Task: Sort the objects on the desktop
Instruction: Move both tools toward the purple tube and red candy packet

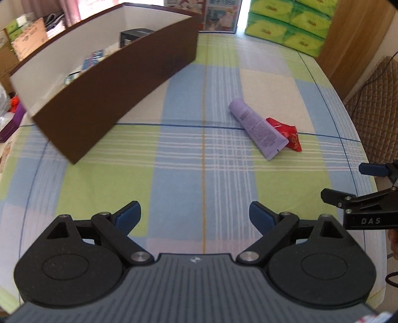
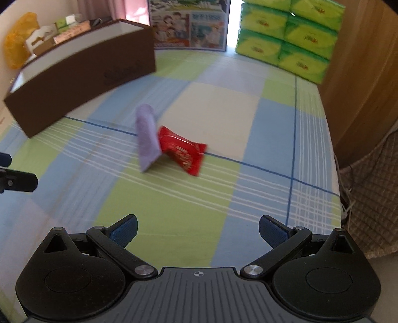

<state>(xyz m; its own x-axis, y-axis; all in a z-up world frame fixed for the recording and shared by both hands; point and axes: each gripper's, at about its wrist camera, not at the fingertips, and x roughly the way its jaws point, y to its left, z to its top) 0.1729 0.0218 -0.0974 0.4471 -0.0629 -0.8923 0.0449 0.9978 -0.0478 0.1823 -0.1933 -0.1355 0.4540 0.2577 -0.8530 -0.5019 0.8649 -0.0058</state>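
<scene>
Checked cloth (image 1: 204, 154) covers the table we work over, with green packs (image 1: 286, 22) stacked at its far edge and a brown box (image 1: 119, 82) as our landmark. Right of the box, well apart from it, lie the 2 things left out: a purple tube (image 1: 258, 129) and a red packet (image 1: 286, 134). The tube rests across the packet's edge, touching it. Some items already sit in the box, though we cannot name them.

Our left gripper (image 1: 195, 216) is spread wide and holds nothing; our right gripper (image 2: 197, 228) is likewise spread and empty, facing the pair from the near side.

We judge the overlap to be the main risk. If we pinch the packet first, the tube on top may roll or get dragged along. If we take the tube near its flat crimped end, the fingers may catch the packet's wrapper too and lift both. The tube's round body could also slip out of the pads. The right wrist view is blurred, so our aim there is uncertain. The box wall stands tall, and a low carry could clip its rim.
</scene>
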